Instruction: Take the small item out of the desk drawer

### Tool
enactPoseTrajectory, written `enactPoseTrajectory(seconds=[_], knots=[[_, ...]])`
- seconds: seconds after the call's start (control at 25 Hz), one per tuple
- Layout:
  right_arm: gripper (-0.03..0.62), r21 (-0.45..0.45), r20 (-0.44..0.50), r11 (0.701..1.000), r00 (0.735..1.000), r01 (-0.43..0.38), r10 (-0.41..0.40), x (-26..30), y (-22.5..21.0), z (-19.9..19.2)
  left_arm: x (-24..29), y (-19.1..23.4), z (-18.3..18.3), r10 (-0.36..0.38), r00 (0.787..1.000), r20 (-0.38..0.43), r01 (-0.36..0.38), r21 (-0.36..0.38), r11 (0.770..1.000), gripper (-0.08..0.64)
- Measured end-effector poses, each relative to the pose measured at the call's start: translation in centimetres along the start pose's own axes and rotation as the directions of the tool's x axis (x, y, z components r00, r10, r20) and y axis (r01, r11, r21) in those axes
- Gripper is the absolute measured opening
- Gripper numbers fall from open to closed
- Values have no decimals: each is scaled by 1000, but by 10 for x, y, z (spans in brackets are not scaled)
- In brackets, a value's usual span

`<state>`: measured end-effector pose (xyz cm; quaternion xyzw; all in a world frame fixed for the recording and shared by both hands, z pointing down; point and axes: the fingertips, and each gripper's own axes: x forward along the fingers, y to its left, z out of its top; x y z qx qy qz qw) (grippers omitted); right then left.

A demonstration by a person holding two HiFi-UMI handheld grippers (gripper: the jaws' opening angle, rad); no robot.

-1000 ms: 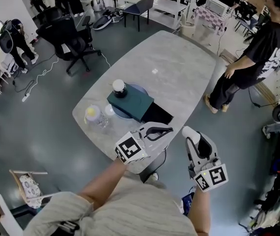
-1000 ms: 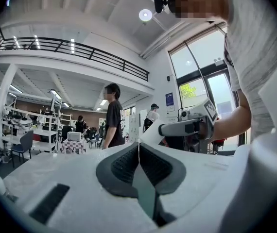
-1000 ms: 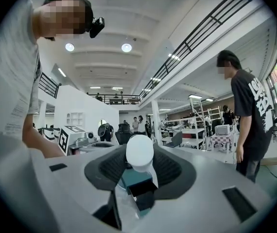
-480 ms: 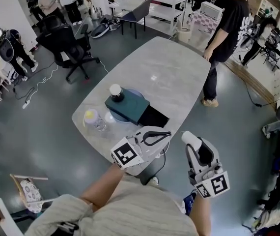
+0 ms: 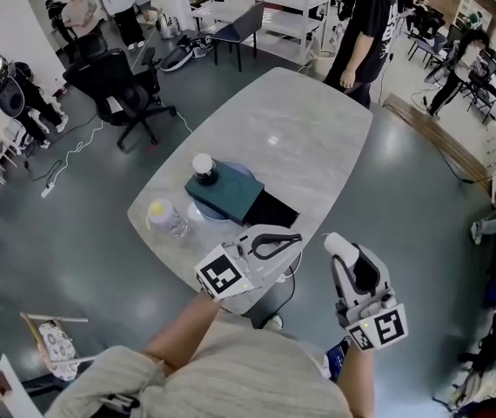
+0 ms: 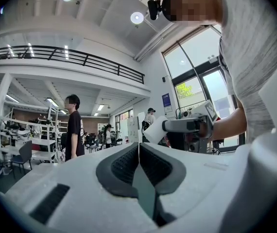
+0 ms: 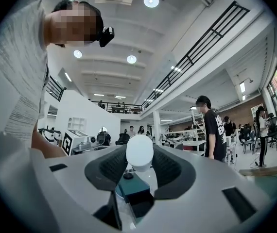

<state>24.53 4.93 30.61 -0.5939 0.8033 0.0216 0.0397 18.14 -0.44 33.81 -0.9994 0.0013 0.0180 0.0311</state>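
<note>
Now right tool [image 5: 345,255] with white item [image 5: 337,242] beyond table edge [image 5: 316,219], over floor [image 5: 413,225]

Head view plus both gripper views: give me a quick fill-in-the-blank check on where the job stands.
The right gripper grips a small white rounded item; the left gripper, jaws together, holds ____.
On the grey marbled table, the black drawer of the dark teal box stands ____.
The dark jar atop that box has a ____ lid.
Missing: nothing; open; white.
</note>
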Motion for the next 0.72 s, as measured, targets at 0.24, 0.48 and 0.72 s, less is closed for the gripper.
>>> enactPoseTrajectory(seconds=[0.24,0.48,0.72], knots=[[156,9,-6,1000,1000,-3,3,-3,-7,-5,6,-3,-5,-12,1000,-12,12,23,1000,17],[156,13,-10,1000,1000,-19,19,5,-4,-8,-1,2,-8,-5,1000,-22,6,30,1000,17],[156,16,-20,999,999,-34,35,13,-1,-11,-4,7,-8,4,1000,-28,-3,12,1000,17]])
